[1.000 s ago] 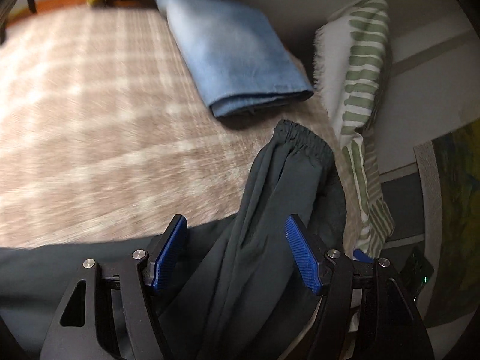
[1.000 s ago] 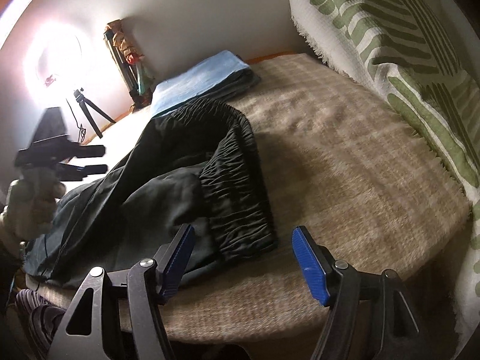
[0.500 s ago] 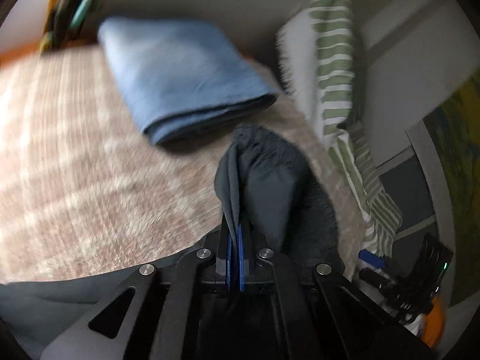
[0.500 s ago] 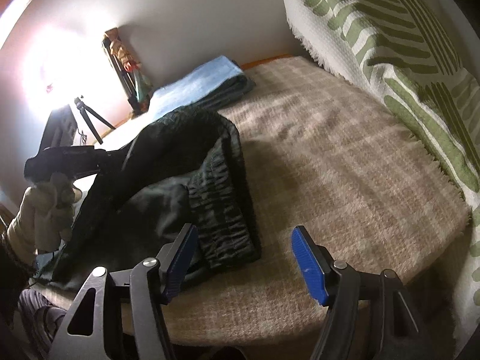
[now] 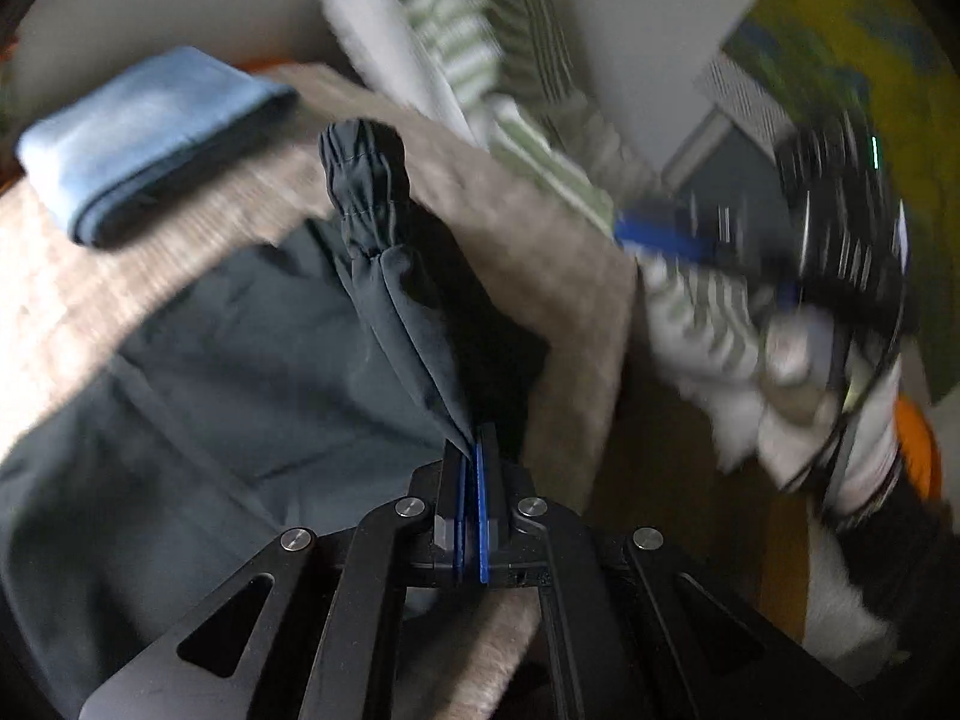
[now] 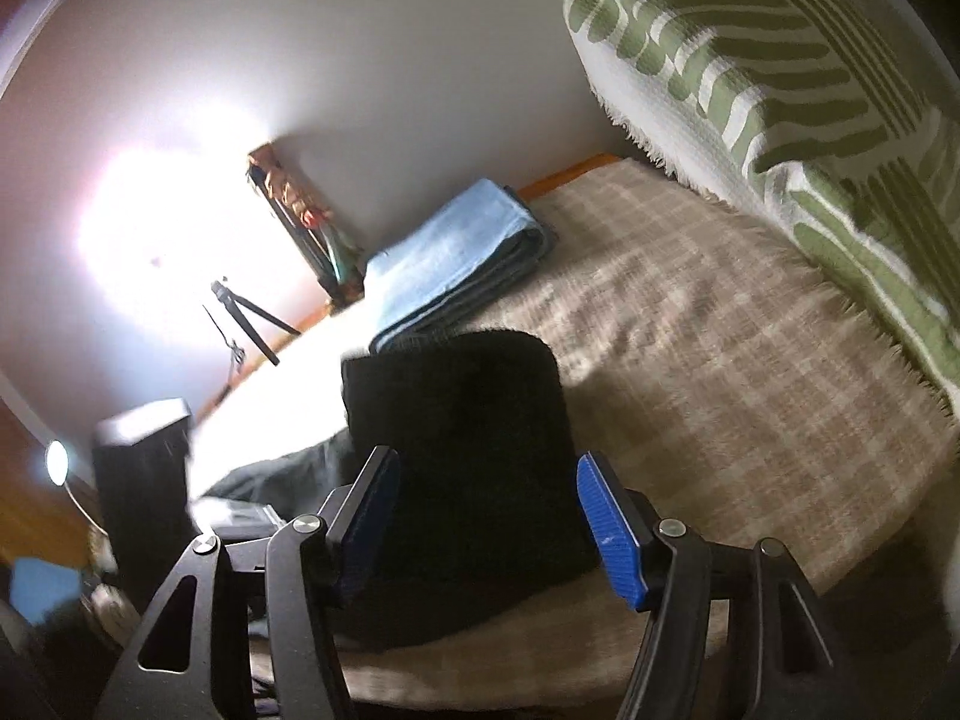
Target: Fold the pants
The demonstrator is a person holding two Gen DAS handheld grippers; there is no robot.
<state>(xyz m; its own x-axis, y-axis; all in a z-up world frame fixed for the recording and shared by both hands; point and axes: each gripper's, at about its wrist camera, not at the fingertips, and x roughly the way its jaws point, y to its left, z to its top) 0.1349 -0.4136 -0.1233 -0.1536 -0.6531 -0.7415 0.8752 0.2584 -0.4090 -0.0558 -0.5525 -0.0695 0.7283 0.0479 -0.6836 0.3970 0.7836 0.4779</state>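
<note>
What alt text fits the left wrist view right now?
The left gripper is shut on a bunched pants leg, cuff end lifted above a plaid blanket. A folded blue cloth lies beyond; the right gripper is a blur at right.

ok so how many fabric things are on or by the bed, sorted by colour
dark: 1, the pants, pinched in the left gripper
blue: 1, the folded towel
green and white striped: 1, the throw
beige checked: 1, the bed cover
total: 4
</note>
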